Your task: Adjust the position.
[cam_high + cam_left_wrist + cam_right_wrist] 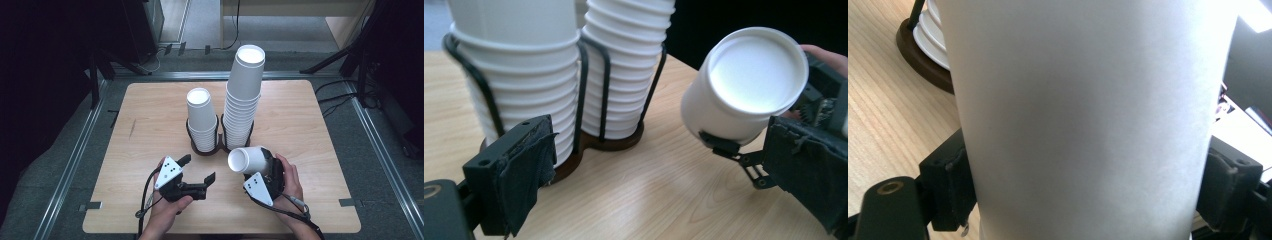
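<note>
My right gripper [256, 164] is shut on a single white paper cup [247, 159], held on its side just above the table. In the right gripper view, both pads [954, 187] press on the cup's wall [1088, 100]. In the left gripper view the cup's closed bottom [751, 75] faces me. The left gripper [197, 169] stands open to the left of the cup with nothing between its fingers [519, 175]. Behind them, a black wire holder [207, 149] on a brown base carries a short cup stack [201, 120] and a tall cup stack [243, 95].
The wooden table [150, 115] has bare room at the left, the right and along the front edge. A metal frame rail [75, 155] runs around it. Dark stands and cables sit on the floor at the back.
</note>
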Demonstrator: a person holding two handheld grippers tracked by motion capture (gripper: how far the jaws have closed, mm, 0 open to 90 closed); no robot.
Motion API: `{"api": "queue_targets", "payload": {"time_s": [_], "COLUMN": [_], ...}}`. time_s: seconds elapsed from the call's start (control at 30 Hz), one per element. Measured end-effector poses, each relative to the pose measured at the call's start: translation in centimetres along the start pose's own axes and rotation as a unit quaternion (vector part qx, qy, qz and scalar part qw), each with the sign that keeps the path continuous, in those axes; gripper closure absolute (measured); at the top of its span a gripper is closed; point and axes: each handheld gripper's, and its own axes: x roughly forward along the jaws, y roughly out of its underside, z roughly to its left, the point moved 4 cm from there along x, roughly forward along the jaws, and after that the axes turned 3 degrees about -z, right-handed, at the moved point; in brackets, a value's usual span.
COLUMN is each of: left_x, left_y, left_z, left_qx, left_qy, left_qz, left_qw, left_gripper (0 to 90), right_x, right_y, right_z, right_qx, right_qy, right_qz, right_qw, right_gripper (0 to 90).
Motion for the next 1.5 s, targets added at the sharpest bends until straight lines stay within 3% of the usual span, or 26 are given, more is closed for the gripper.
{"api": "queue_targets", "payload": {"time_s": [0.1, 0.23, 0.3, 0.43, 0.7, 1.0, 1.5], "left_x": [0.4, 1.1, 1.2, 1.5, 1.1, 1.5, 1.9], "left_y": [-0.8, -1.3, -1.0, -0.3, 0.7, 0.9, 1.4], "left_z": [-0.1, -0.1, -0.2, -0.4, -0.7, -2.1, -3.2], "left_qx": [0.005, 0.016, 0.016, 0.029, 0.02, 0.035, 0.044], "left_qy": [0.011, 0.018, 0.023, 0.026, 0.034, 0.053, 0.066], "left_qz": [0.0, 0.006, 0.01, 0.022, 0.026, 0.035, 0.048], "left_qw": [0.9999, 0.9997, 0.9996, 0.999, 0.9989, 0.9974, 0.9957], "left_gripper": [1.4, 1.4, 1.4, 1.4, 1.4, 1.4, 1.6], "right_x": [0.2, 0.6, 0.8, 1.0, 0.5, 0.3, -0.1], "right_y": [-0.2, -0.8, -1.1, -1.2, -1.0, -0.7, -1.6], "right_z": [-0.2, -0.5, -0.6, 0.0, 1.1, 1.4, 2.9], "right_qx": [-0.018, -0.02, -0.026, -0.064, -0.085, -0.133, -0.148], "right_qy": [-0.003, -0.01, -0.009, -0.007, -0.011, -0.006, -0.029], "right_qz": [0.001, 0.001, -0.005, -0.014, -0.018, -0.021, -0.043], "right_qw": [0.9998, 0.9998, 0.9996, 0.9978, 0.9961, 0.9909, 0.9876], "right_gripper": [14.3, 14.3, 14.2, 14.2, 13.9, 13.7, 13.5]}}
